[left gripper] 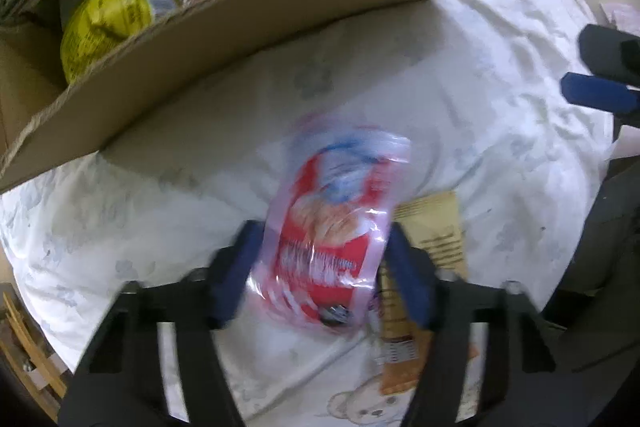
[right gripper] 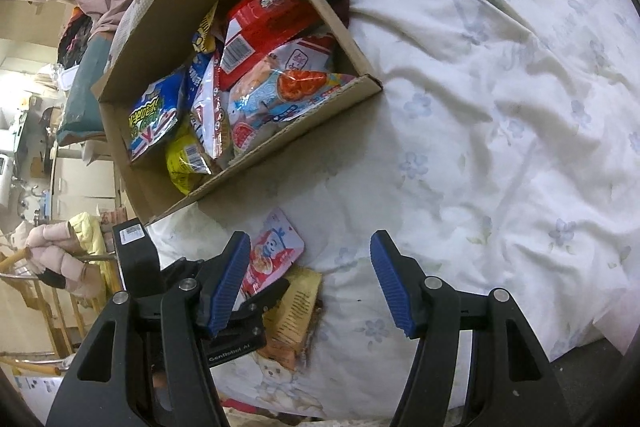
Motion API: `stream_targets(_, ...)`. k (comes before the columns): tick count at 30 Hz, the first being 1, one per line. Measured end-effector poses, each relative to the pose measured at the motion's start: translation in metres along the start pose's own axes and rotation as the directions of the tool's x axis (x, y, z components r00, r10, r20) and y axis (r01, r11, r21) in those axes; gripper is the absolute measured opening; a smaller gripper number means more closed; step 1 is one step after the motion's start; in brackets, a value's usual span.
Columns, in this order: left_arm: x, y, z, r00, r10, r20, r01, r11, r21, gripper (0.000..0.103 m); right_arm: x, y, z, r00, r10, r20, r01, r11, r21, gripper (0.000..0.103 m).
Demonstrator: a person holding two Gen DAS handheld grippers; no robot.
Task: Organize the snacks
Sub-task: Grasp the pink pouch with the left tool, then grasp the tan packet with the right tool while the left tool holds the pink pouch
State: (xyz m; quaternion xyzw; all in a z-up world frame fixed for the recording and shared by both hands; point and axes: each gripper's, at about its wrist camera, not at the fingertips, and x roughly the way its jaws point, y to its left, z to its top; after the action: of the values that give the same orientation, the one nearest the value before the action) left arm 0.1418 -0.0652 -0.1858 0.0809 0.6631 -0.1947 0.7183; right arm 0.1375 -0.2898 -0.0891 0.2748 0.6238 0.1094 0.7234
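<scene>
Cardboard box [left gripper: 256, 39] is sitting at the left, already crowded with snacks. Mid-frame, the left gripper [left gripper: 320, 267] is pinching a red-and-white snack packet [left gripper: 336, 231] above the bedsheet [left gripper: 480, 107], carrying it boxward; next comes the lift over the rim. Rightward, the right gripper [right gripper: 310, 283] is hanging spread and empty, beside a tan packet [right gripper: 296, 311].

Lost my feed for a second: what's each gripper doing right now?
Left gripper: shut on the red-and-white snack packet, short of the cardboard box.
Right gripper: jaws open, holding nothing.
</scene>
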Motion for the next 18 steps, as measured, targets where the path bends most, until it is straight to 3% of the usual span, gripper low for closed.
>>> stream_targets(6,-0.007,0.002,-0.001,0.999,0.043,0.018,-0.042,0.999,-0.020,0.048,0.000,-0.002,0.001,1.000,-0.016,0.006,0.016,1.000,0.004,0.065)
stream_targets(10,-0.010,0.021,-0.005,0.991,0.132,-0.001,-0.130,0.975,-0.182,0.048,-0.002,-0.001,-0.001,1.000,-0.021,0.014,0.021,1.000,-0.002,0.065)
stream_targets(12,-0.009,0.025,-0.007,0.986,0.166,-0.027,-0.168,0.961,-0.218,0.048,-0.003,-0.002,-0.002,1.000,-0.022,0.014,0.022,1.000,-0.003,0.065)
stream_targets(18,-0.011,0.012,-0.011,0.991,0.125,-0.057,-0.136,0.948,-0.286,0.048,-0.004,0.003,-0.001,1.000,-0.004,0.019,0.004,1.000,-0.004,0.065)
